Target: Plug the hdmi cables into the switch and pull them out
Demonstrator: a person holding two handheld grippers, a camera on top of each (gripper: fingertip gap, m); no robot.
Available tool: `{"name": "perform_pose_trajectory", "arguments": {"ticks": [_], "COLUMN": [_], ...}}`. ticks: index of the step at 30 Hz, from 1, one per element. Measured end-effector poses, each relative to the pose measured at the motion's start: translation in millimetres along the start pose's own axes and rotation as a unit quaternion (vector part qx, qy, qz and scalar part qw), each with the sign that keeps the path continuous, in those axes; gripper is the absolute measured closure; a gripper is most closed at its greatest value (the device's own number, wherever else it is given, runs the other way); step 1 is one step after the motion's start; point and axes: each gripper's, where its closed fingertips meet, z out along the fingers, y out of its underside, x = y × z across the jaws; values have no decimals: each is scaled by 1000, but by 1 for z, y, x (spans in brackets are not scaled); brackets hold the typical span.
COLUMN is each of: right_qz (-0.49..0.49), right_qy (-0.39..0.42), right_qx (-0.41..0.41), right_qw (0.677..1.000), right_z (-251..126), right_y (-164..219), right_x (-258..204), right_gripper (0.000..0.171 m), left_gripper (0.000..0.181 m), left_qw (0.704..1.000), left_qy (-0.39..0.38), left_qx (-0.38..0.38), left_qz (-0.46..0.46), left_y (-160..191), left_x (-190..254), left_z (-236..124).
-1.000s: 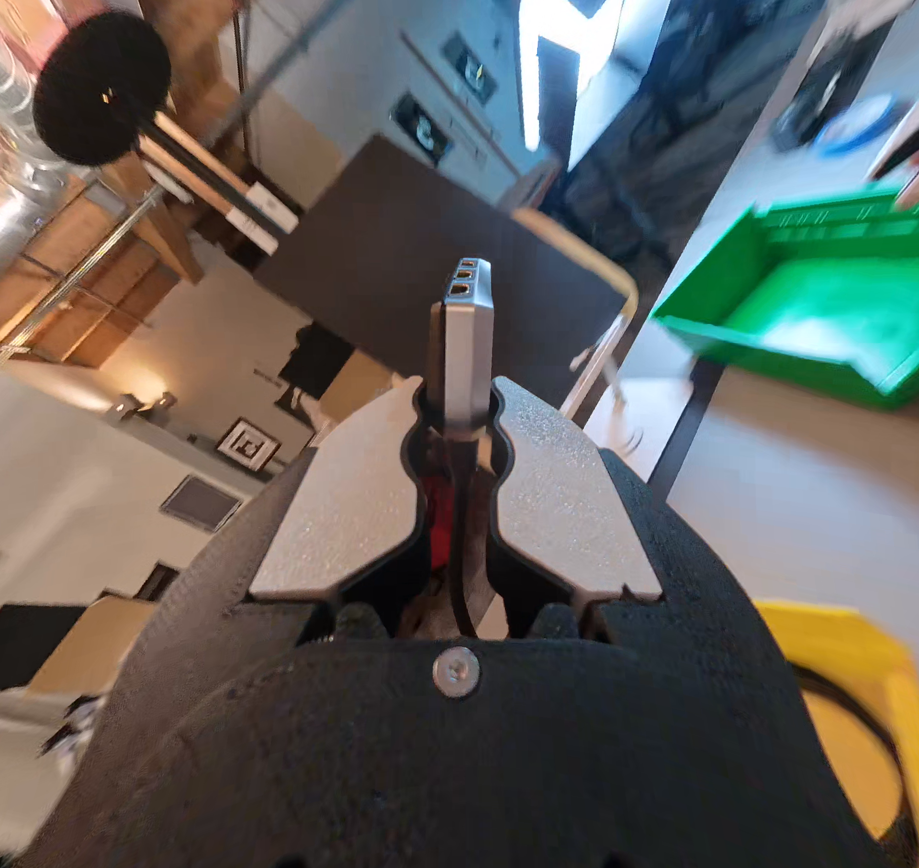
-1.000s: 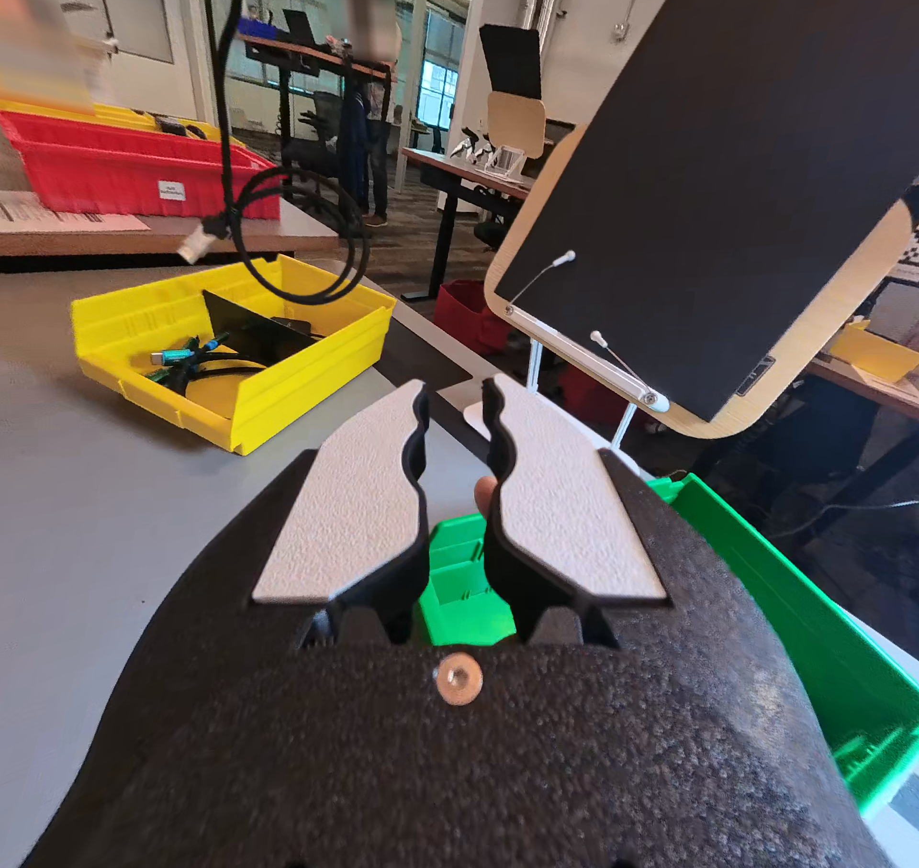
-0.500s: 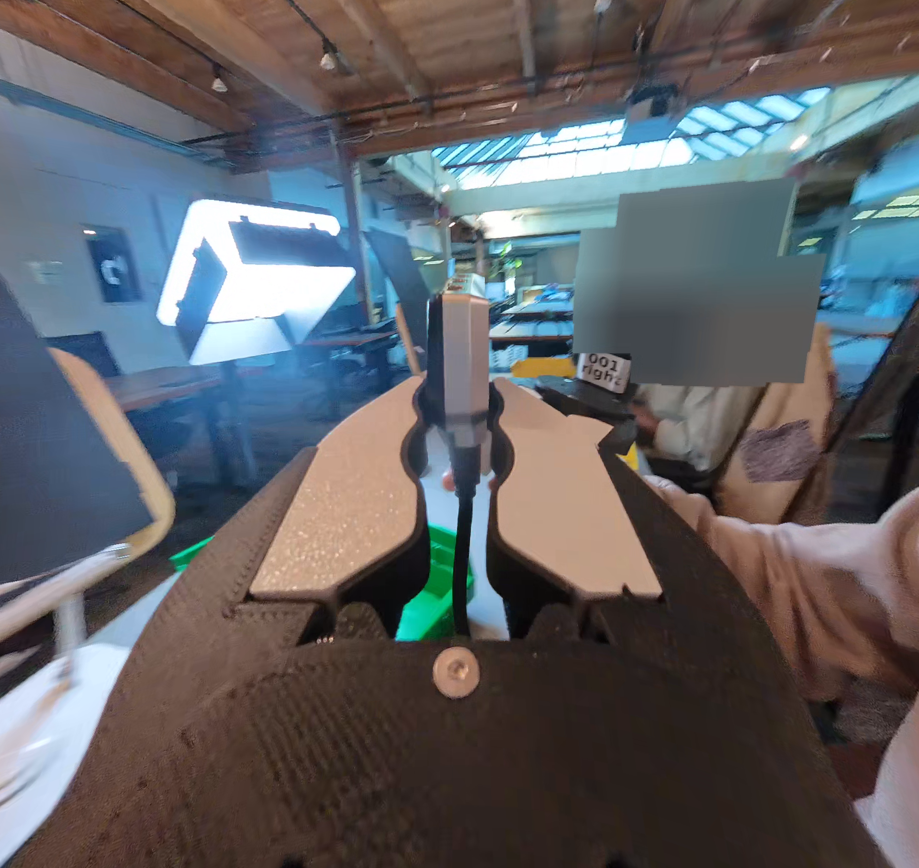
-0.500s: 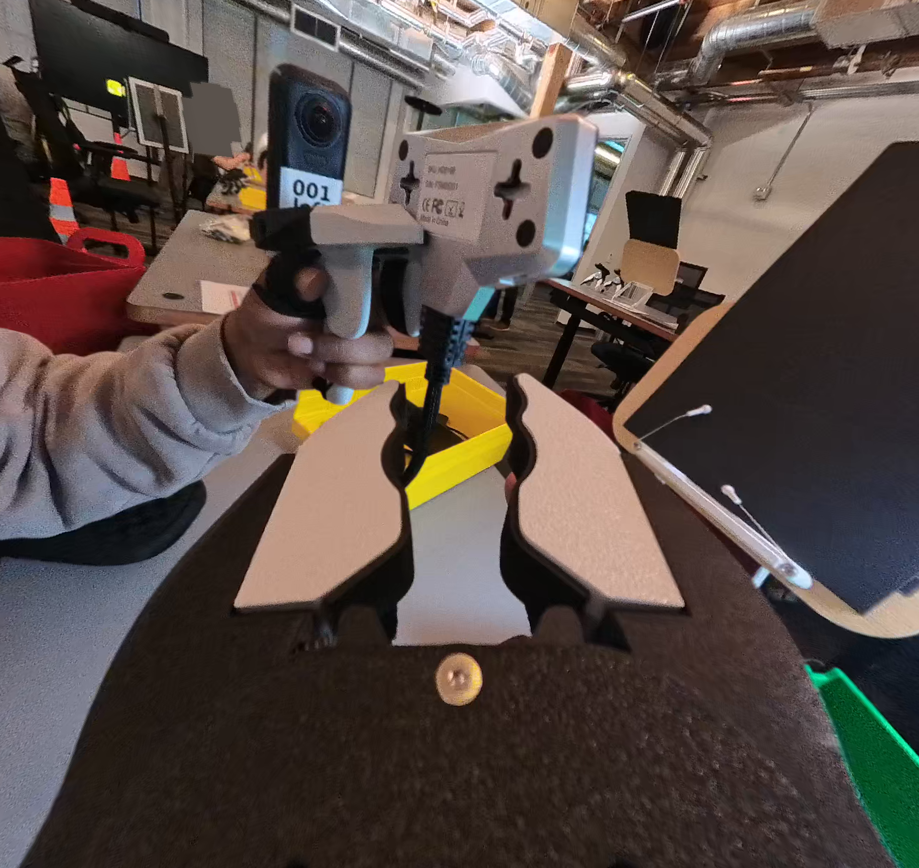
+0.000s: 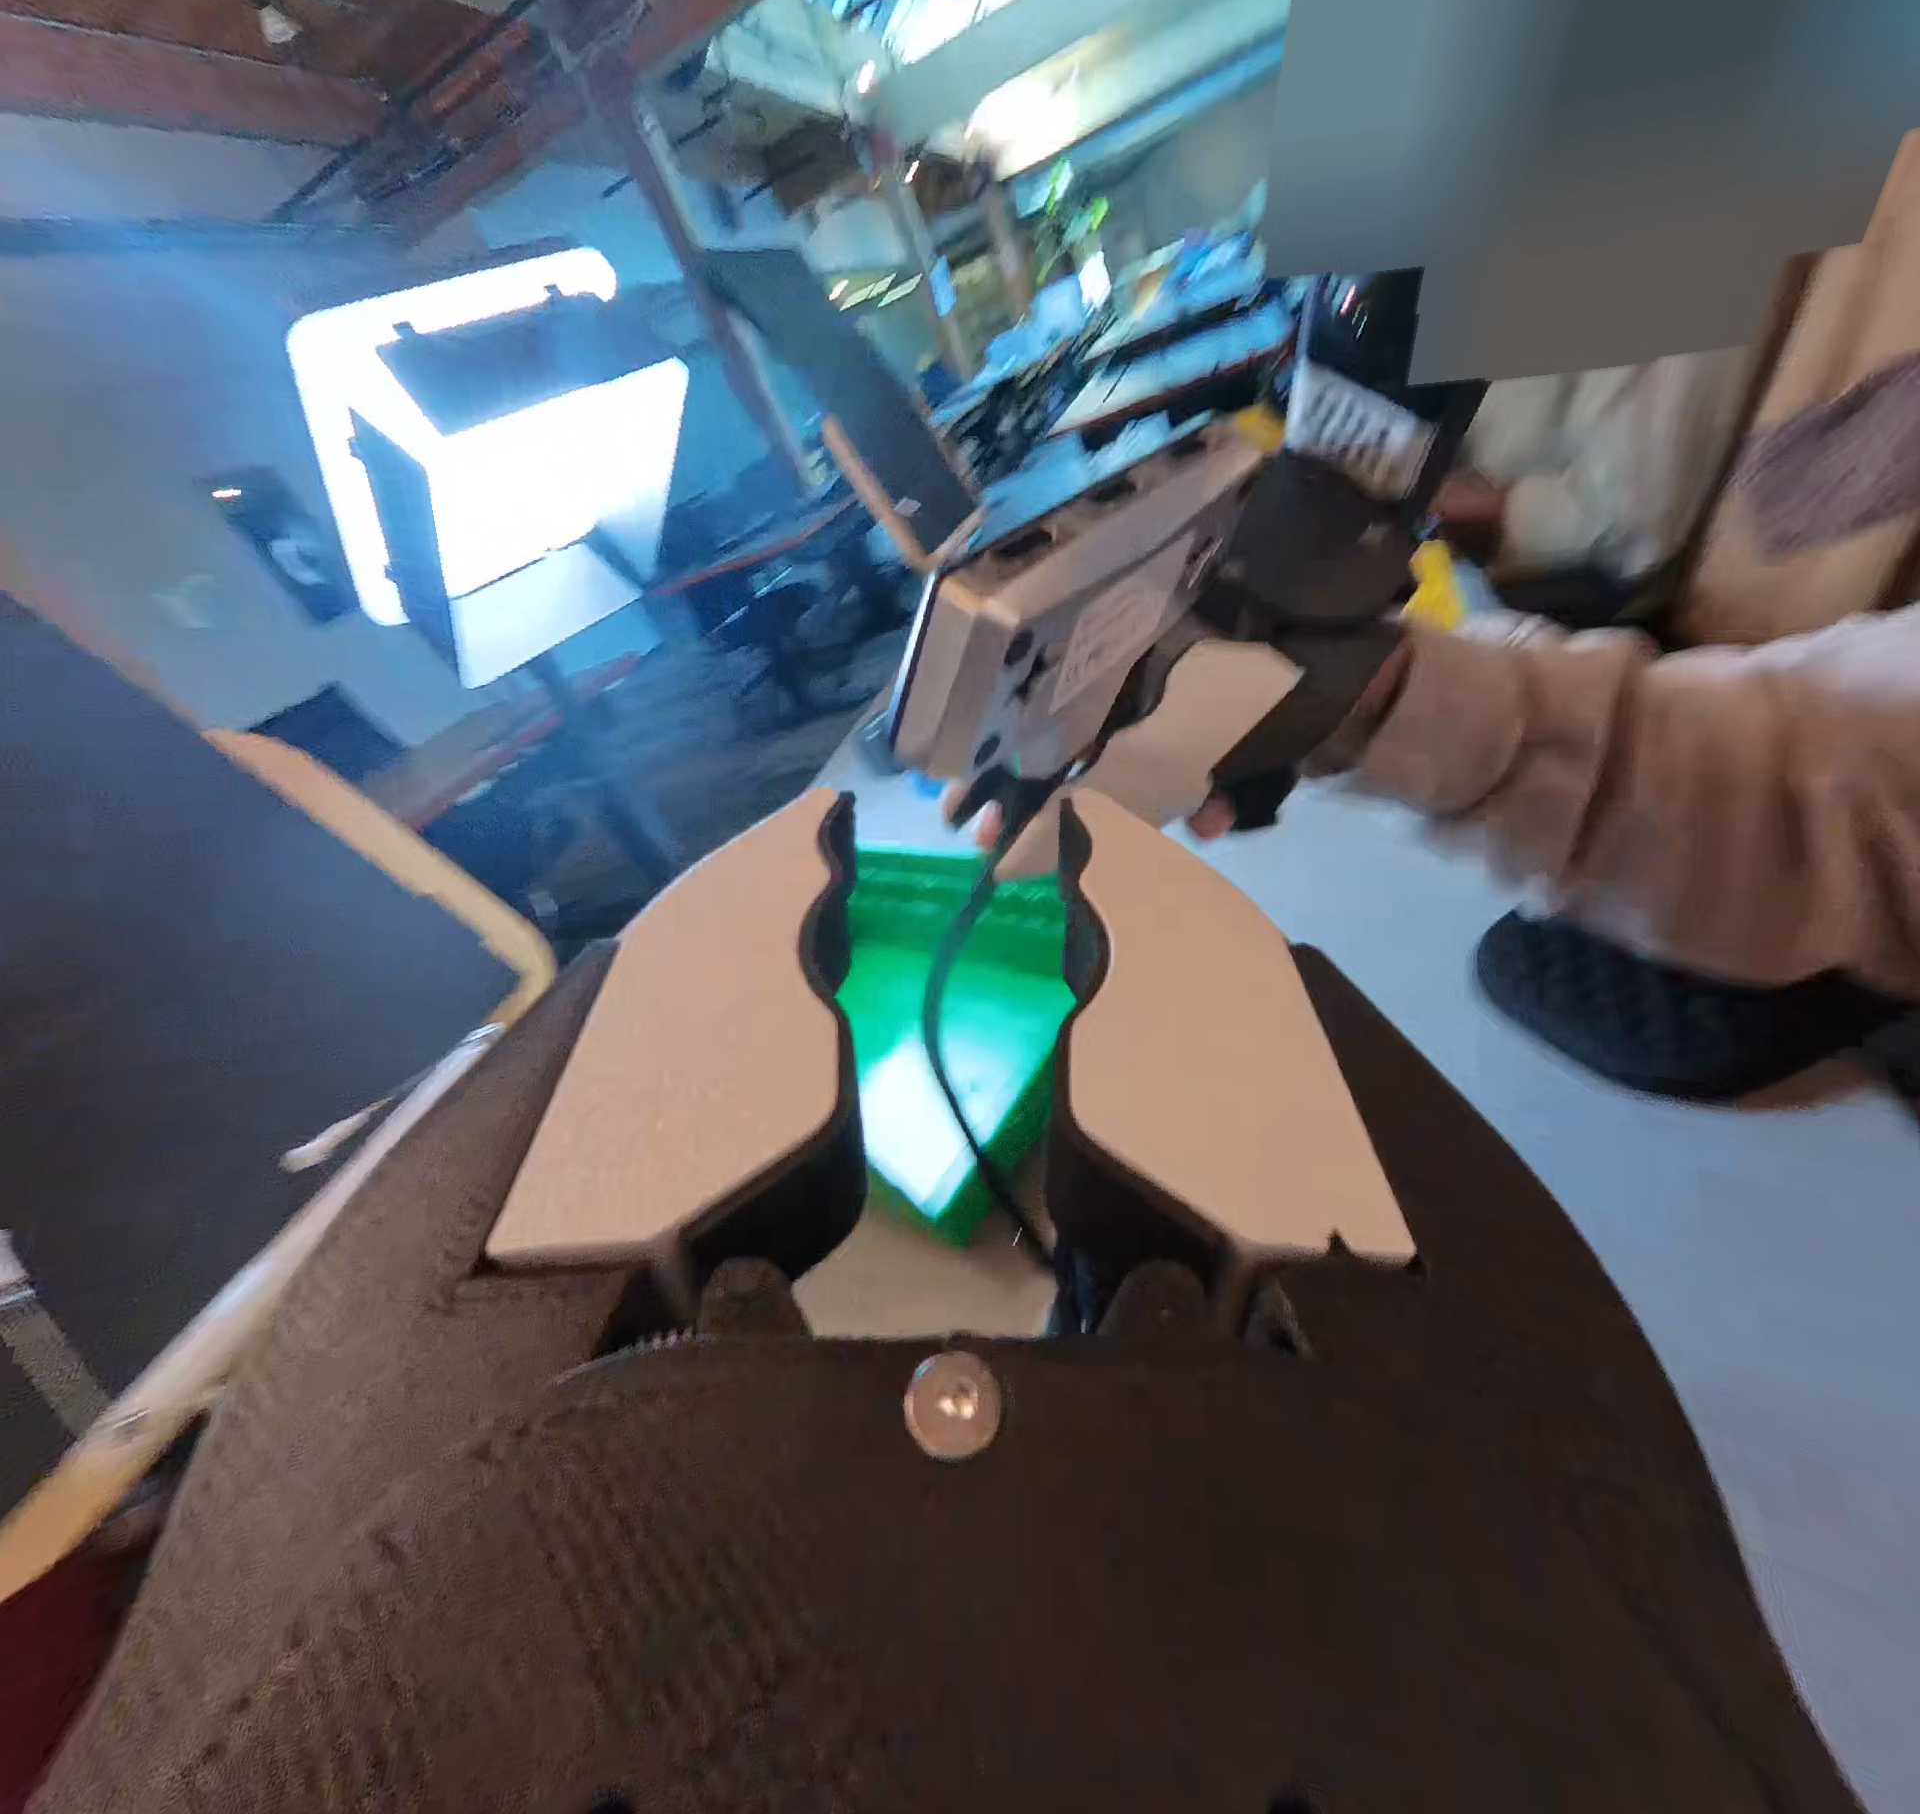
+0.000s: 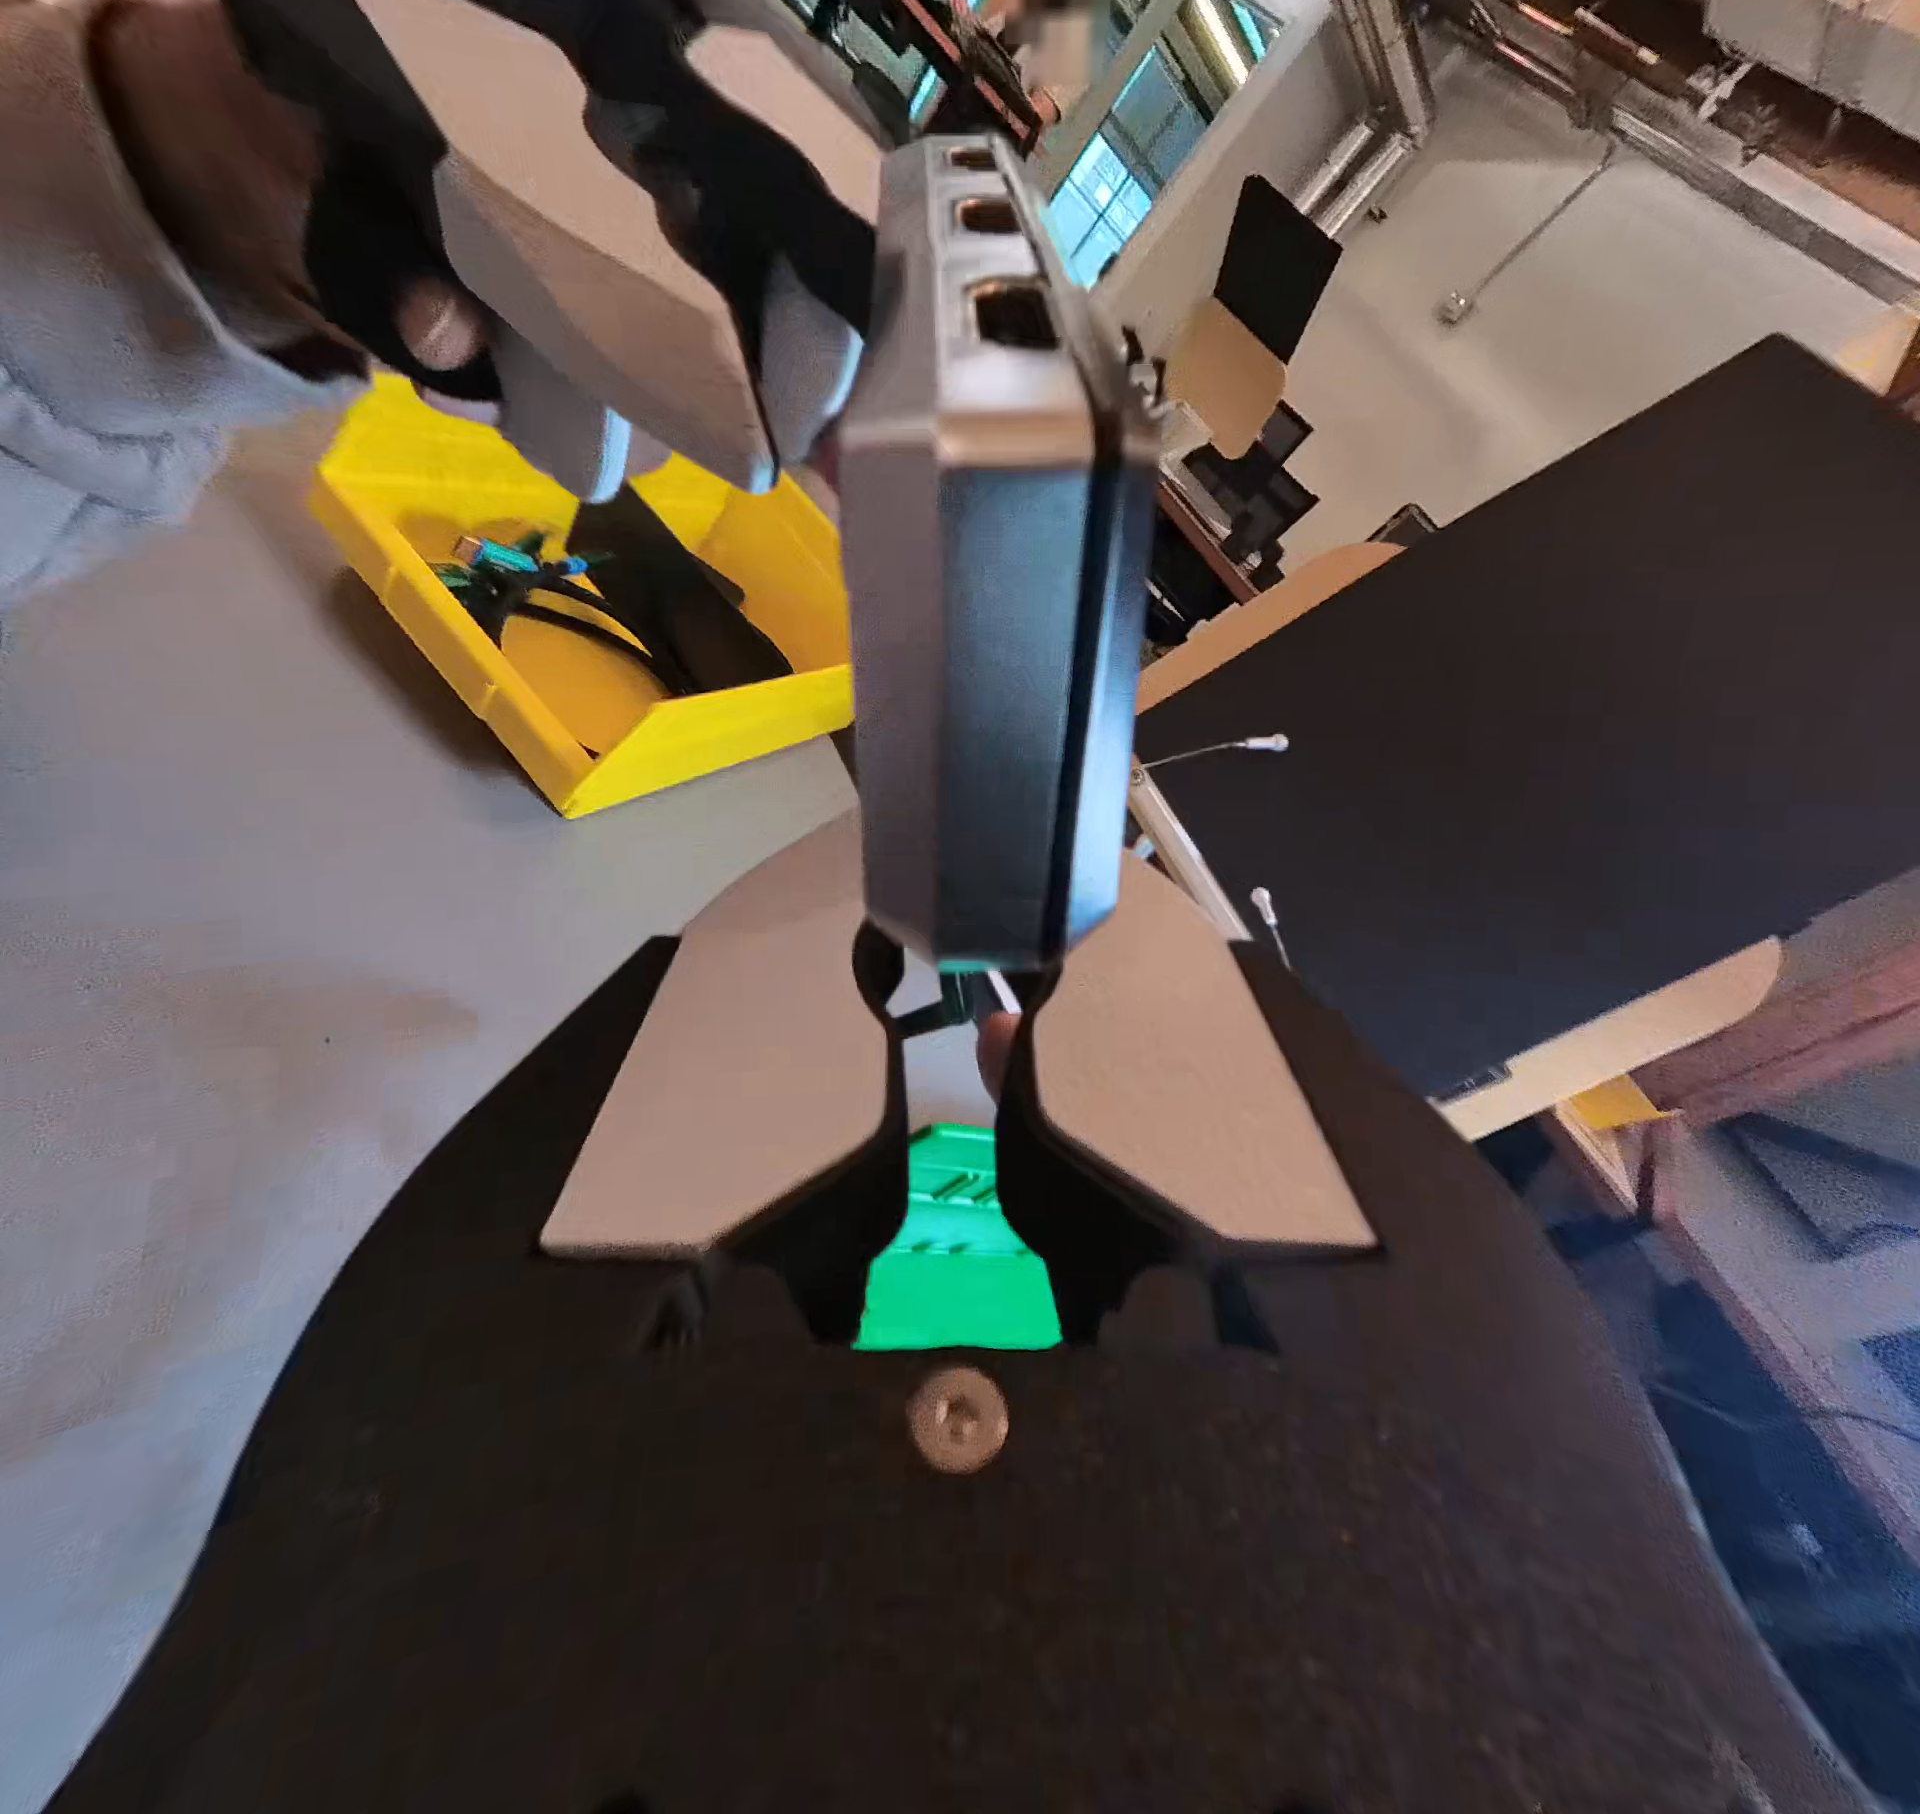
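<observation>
Between right claw [image 6: 961, 943] tips, switch [image 6: 987, 642] now sits.

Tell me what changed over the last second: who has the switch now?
The switch passed from the left gripper, now open, to the right gripper, now closed on its lower end. Unchanged: a black cable stays plugged into the switch; it now hangs through the left gripper's gap.
</observation>
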Motion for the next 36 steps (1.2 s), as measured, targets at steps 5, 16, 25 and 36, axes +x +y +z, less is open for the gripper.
{"name": "perform_pose_trajectory", "arguments": {"ticks": [5, 16, 25, 36], "right_qz": [-17, 4, 70, -11], "right_qy": [-29, -206, -291, -154], "right_qx": [-87, -136, 65, -29], "right_qw": [996, 969, 952, 987], "right_z": [-5, 19, -13, -9], "right_y": [21, 36, -17, 11], "right_x": [-8, -92, -88, -47], "right_gripper": [157, 157, 155, 157], "left_gripper": [135, 149, 158, 159], "left_qw": [976, 945, 973, 970], "left_qy": [-73, 71, 187, 92], "left_qx": [-103, -211, 17, -121], "left_qz": [178, 241, 137, 189], "left_y": [4, 47, 7, 71], "left_x": [3, 58, 67, 28], "left_z": [-7, 0, -24, -1]}}
